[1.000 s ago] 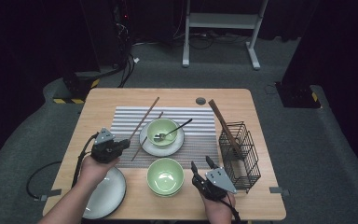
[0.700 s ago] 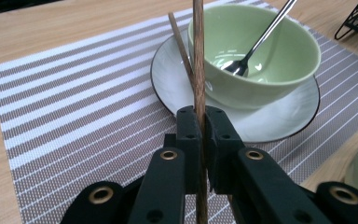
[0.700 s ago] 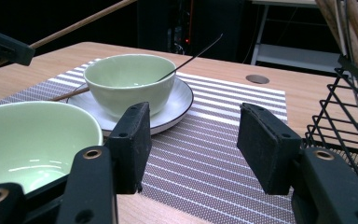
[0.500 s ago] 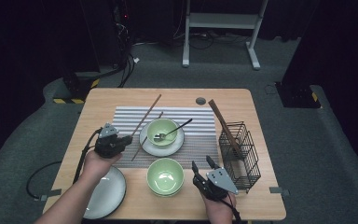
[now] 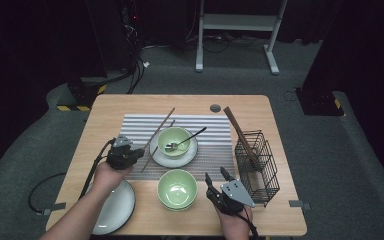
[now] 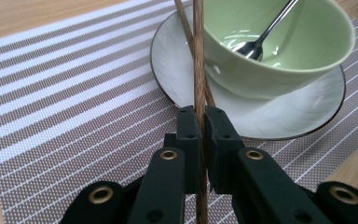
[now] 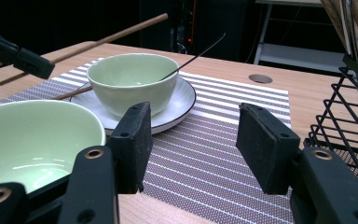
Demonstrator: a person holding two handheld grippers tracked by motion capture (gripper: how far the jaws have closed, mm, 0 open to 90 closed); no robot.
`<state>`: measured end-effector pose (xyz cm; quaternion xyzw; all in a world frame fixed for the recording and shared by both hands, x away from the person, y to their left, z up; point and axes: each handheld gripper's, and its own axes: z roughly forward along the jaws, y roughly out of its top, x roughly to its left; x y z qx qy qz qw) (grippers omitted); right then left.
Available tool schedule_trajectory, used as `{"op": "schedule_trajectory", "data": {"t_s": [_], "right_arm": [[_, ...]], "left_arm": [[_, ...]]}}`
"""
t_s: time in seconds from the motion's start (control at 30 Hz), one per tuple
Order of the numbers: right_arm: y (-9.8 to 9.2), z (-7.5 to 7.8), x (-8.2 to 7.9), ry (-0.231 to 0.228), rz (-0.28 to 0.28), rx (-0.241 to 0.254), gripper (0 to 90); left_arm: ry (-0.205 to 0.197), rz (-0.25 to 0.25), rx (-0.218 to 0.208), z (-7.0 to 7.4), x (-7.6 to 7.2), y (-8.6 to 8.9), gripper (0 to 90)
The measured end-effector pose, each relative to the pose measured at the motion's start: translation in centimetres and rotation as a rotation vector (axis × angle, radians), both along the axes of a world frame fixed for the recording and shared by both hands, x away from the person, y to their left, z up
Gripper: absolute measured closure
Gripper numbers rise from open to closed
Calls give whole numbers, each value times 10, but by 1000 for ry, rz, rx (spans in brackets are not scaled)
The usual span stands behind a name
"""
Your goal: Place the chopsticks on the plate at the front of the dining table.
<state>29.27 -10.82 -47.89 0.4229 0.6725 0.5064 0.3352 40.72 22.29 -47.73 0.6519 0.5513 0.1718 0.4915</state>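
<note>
Two green bowls, two plates and two loose chopsticks show, with probably another pair in the wire basket (image 5: 256,165). No writing is legible. The left gripper (image 6: 199,123) is clamped on one chopstick (image 6: 198,60) at centre frame, its long axis running toward the upper right. The right gripper (image 7: 193,144) stands apart, empty.

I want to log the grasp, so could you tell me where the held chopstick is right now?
In the high view the chopstick sits left of centre, clamped in the left tool and slanting over the striped mat, beside the plate under the spoon bowl.
</note>
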Motion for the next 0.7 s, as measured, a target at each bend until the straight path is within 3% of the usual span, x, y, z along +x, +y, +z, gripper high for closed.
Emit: {"op": "schedule_trajectory", "data": {"t_s": [0.7], "right_arm": [[-4, 1, 1, 0, -10, 8, 450]], "left_arm": [[92, 23, 50, -18, 11, -5, 845]]}}
